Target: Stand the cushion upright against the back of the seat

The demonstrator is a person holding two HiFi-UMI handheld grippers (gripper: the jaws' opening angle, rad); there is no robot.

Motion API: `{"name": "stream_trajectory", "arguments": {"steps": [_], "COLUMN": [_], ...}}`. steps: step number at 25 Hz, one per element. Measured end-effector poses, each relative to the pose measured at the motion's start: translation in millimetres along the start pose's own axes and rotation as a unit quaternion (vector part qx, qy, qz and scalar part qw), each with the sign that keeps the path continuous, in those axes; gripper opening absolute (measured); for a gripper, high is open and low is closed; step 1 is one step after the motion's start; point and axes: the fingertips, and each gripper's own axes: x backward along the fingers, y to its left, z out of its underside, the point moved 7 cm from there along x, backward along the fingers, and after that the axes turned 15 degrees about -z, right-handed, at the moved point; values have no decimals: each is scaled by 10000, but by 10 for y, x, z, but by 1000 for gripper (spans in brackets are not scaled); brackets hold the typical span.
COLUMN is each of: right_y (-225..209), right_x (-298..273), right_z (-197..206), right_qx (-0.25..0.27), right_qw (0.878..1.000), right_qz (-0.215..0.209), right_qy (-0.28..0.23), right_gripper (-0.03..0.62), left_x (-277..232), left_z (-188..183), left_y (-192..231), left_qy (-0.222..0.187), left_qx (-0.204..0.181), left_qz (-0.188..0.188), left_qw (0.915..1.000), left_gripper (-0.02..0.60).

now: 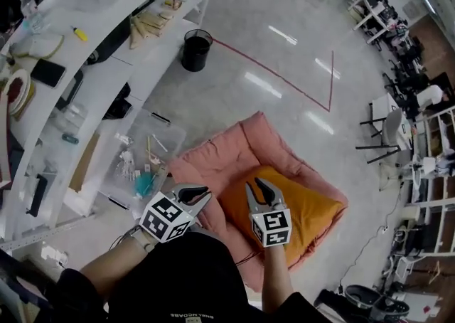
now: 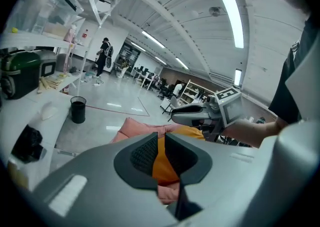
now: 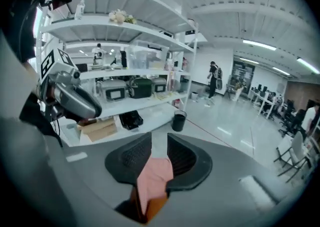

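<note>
The glossy floor (image 1: 284,58) (red tape lines cross it) bears a pink seat (image 1: 242,144), black bin (image 1: 195,50).

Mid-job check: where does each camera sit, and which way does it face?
Head view: on the head, steeply down onto the orange cushion on the pink seat; shows forearms, left gripper, right gripper.
Left gripper view: on that gripper, across the cushion into the hall; shows its jaws, the right gripper.
Right gripper view: on that gripper, towards the shelves; shows its jaws, the left gripper.
All share the black bin.
</note>
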Motion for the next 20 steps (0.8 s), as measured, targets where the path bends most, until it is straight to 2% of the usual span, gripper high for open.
{"name": "stream_trajectory", "arguments": {"steps": [5, 10, 14, 20], "right_y": [581, 1068, 1344, 1796], "right_x": [-733, -1103, -1392, -1580], "right_z": [-512, -864, -1153, -1450], "right_qx": [66, 143, 352, 375], "right_qw": [9930, 9824, 9692, 9520], "right_qz": [-1085, -1773, -2363, -2943], "right_qy": [-454, -567, -605, -758], "right_gripper": [75, 71, 71, 63], "left_x": [479, 981, 1339, 1844], "left_z": [64, 55, 57, 86], "left_y": [387, 699, 1001, 1209], "left_qy": [-152, -364, -701, -1038], "left_qx": [277, 488, 752, 918], "left_qz": [-587, -1061, -1621, -2212], "left_qw": [9978, 9925, 9814, 9653], "left_gripper": [54, 54, 54, 54]}}
